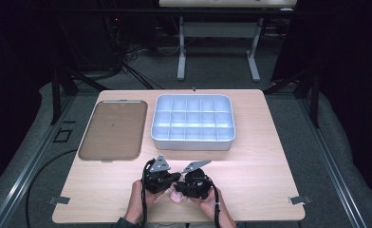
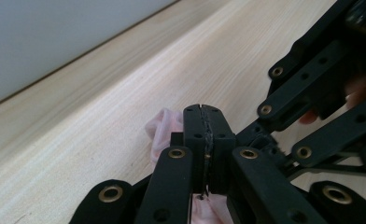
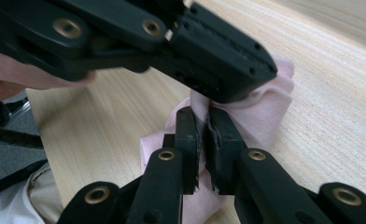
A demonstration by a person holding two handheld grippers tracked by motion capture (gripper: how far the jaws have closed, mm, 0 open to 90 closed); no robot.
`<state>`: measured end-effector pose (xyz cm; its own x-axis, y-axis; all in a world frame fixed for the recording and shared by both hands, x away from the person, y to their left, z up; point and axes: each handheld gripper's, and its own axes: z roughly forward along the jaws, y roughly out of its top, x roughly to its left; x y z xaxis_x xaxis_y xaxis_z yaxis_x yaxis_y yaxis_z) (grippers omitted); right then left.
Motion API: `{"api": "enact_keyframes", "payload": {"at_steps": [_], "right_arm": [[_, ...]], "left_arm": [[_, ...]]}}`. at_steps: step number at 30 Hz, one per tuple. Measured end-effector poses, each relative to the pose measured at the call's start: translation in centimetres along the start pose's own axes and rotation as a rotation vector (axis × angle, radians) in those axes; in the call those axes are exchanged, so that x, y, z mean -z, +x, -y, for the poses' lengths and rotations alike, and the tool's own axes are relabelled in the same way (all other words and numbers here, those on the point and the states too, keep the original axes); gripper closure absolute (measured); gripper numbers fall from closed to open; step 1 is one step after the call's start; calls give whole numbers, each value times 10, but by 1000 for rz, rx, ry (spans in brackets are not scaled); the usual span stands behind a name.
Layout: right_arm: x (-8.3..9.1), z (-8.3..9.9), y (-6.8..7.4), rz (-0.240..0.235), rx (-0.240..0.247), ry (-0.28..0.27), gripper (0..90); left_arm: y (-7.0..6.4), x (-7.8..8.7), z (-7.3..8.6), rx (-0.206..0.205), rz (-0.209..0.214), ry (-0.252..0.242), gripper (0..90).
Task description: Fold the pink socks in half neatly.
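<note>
Both grippers meet at the table's (image 1: 269,156) near edge, approx mid-width, w/ the left gripper (image 2: 203,122) and right gripper (image 3: 202,125) each clamped on the same small pink cloth (image 3: 265,114), which is bunched betw. them just above the wood.

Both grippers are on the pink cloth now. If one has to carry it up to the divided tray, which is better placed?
Probably the right gripper: the divided tray lies ahead and to its side, and its jaws pinch the pink cloth. The left gripper also grips the cloth, nearer the flat brown tray.
</note>
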<state>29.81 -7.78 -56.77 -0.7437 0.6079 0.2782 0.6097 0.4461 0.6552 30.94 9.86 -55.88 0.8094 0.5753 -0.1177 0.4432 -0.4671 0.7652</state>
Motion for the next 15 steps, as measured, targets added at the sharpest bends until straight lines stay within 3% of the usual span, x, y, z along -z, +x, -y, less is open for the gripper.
{"api": "enact_keyframes", "payload": {"at_steps": [4,8,15], "right_arm": [[1,1,0,6,10,0,832],[1,2,2,5,8,-7,780],[12,6,14,25,53,12,760]], "left_arm": [[4,-3,3,-2,-4,26,896],[4,-4,6,-8,-18,26,897],[2,-3,9,-2,-37,10,898]]}}
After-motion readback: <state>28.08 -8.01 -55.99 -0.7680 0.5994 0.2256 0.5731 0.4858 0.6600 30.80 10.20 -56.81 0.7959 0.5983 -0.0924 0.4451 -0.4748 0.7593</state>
